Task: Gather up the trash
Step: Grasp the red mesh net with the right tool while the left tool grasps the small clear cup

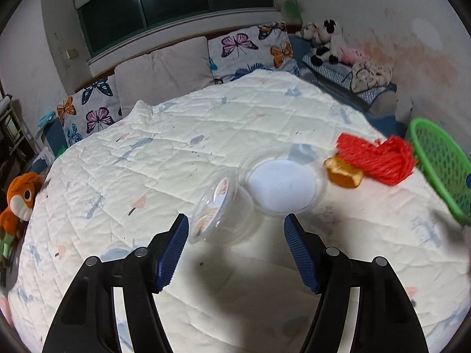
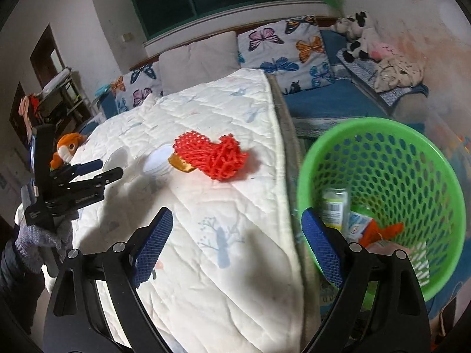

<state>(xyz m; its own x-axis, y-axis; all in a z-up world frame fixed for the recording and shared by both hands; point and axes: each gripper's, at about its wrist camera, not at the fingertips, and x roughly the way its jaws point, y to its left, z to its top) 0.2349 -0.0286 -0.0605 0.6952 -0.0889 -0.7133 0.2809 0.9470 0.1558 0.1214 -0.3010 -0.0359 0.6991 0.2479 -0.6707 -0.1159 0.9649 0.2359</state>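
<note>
A clear plastic tub [image 1: 223, 209] lies on its side on the white quilt [image 1: 176, 153], just ahead of my left gripper [image 1: 235, 226], which is open; its pads do not touch the tub. Beside the tub lies a round clear lid with a white inside [image 1: 282, 186], then a gold wrapper [image 1: 343, 173] and a red plastic net [image 1: 379, 156]. In the right wrist view the red net [image 2: 212, 156], gold wrapper [image 2: 179, 163] and lid [image 2: 157, 158] lie farther up the quilt. My right gripper [image 2: 237, 220] is open and empty over the quilt's right edge, next to the green basket [image 2: 382, 126].
The green basket [image 1: 441, 161] holds several cartons and wrappers [image 2: 334, 209]. Butterfly pillows [image 1: 250, 47] line the headboard. An orange plush toy [image 1: 20, 197] sits at the quilt's left edge, more plush toys [image 1: 326, 41] at the back right. A gloved hand [image 2: 38, 241] holds the left gripper [image 2: 112, 167].
</note>
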